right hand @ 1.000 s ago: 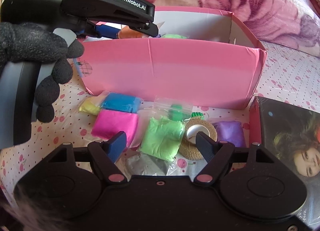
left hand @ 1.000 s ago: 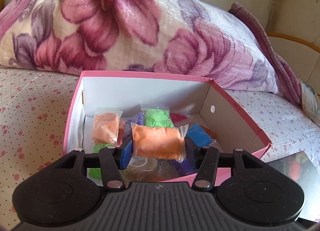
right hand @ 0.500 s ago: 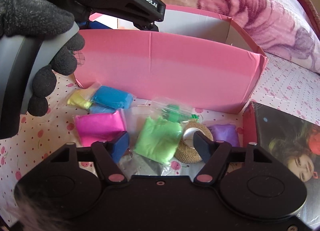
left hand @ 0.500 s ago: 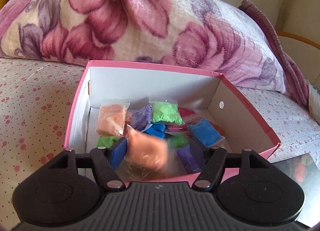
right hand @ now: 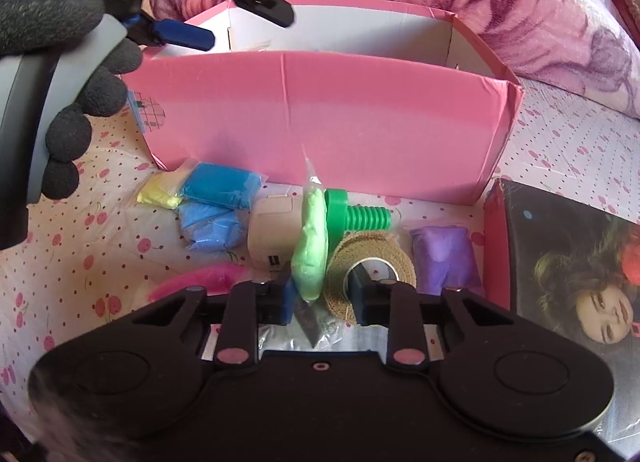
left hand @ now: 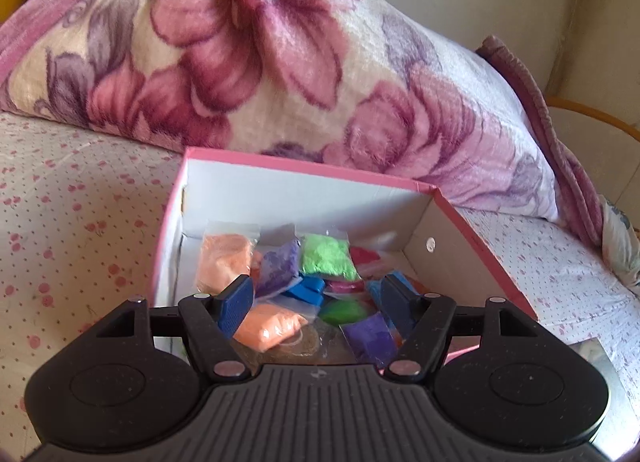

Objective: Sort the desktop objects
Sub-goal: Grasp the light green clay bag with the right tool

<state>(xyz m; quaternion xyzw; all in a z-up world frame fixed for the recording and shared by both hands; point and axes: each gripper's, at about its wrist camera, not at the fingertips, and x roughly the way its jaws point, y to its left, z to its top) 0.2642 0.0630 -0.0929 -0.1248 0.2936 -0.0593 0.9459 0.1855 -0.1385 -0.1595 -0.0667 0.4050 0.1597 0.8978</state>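
Observation:
A pink box [left hand: 472,222] holds several coloured clay bags, and an orange bag [left hand: 268,326] lies at its near edge. My left gripper [left hand: 320,302] hangs open and empty above the box. It shows from the side in the right wrist view [right hand: 176,32], over the box's left corner. My right gripper [right hand: 320,294] is shut on a light green clay bag [right hand: 312,246], held on edge in front of the box's pink front wall [right hand: 320,118].
On the dotted sheet before the box lie blue bags [right hand: 220,202], a yellow bag [right hand: 160,194], a magenta bag [right hand: 200,278], a purple bag [right hand: 444,254], a tan tape roll [right hand: 368,262], a green plastic bolt [right hand: 352,214], a beige block [right hand: 272,238] and a picture book [right hand: 568,270]. A floral blanket [left hand: 280,62] lies behind.
My left gripper opened and dropped the orange bag into the box, then rose. My right gripper closed on the light green bag and lifted it on edge.

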